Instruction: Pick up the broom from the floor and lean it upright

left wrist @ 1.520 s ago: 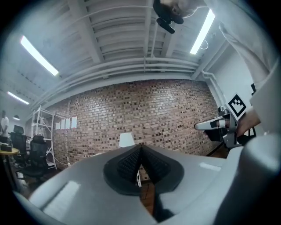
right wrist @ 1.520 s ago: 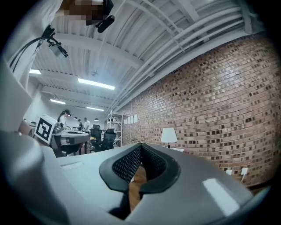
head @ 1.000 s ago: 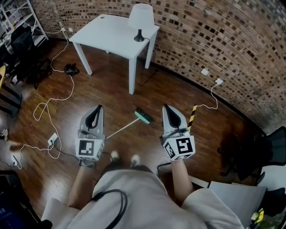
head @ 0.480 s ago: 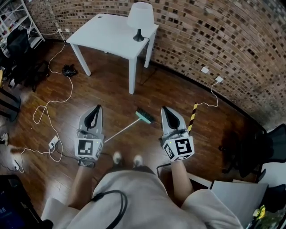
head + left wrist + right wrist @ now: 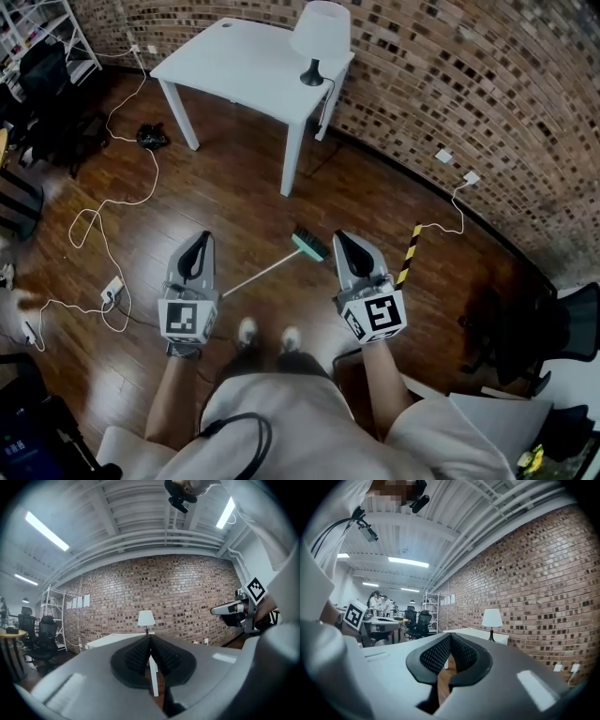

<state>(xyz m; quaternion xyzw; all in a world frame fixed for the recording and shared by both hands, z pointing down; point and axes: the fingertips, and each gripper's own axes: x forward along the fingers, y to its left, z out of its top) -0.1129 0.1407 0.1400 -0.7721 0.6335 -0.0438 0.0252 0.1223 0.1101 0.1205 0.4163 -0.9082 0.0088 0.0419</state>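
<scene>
Approach step: broom [image 5: 267, 272] lies on floor [image 5: 375, 202] between left gripper [image 5: 201, 241] and right gripper [image 5: 344, 241], fingers [image 5: 136, 656] pressed together; next, likely spread them around the handle

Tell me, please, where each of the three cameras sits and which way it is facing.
Head view: on the person's head, looking steeply down at the broom on the floor; shows torso, forearms, left gripper and right gripper.
Left gripper view: on the left gripper, level along its closed jaws toward the brick wall; the right gripper shows at right.
Right gripper view: on the right gripper, level along its closed jaws, wall at right; the person's sleeve at left.
Shared: all three show the white table and lamp.
</scene>
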